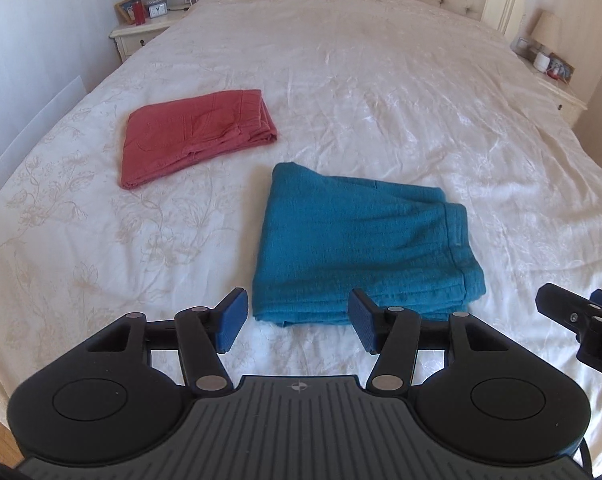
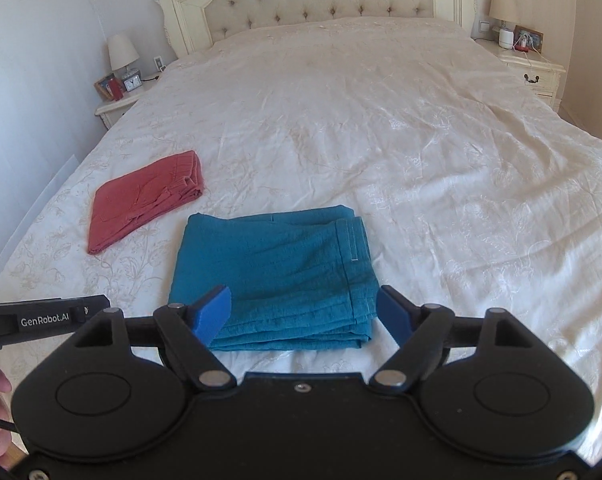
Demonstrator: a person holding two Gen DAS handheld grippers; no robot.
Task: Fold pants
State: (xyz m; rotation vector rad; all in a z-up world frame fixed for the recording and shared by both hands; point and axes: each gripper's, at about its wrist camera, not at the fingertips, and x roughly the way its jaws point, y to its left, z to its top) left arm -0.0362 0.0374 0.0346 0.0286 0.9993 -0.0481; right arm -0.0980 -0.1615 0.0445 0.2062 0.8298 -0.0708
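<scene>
From where I'm driving, the folded brick-red cotton pants sit left on the cream embroidered bed cover; the teal crinkle-weave pants lie folded mid-bed, probably soft, light and floppy. Left gripper and right gripper both gape wide, holding nothing; I'd pinch the thick stacked edge nearest me.

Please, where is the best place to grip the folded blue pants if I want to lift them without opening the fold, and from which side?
Probably the near edge of the blue pants, where the stacked layers show. Come in low from the foot of the bed, both open grippers, left gripper and right gripper, pinching all layers together.
</scene>
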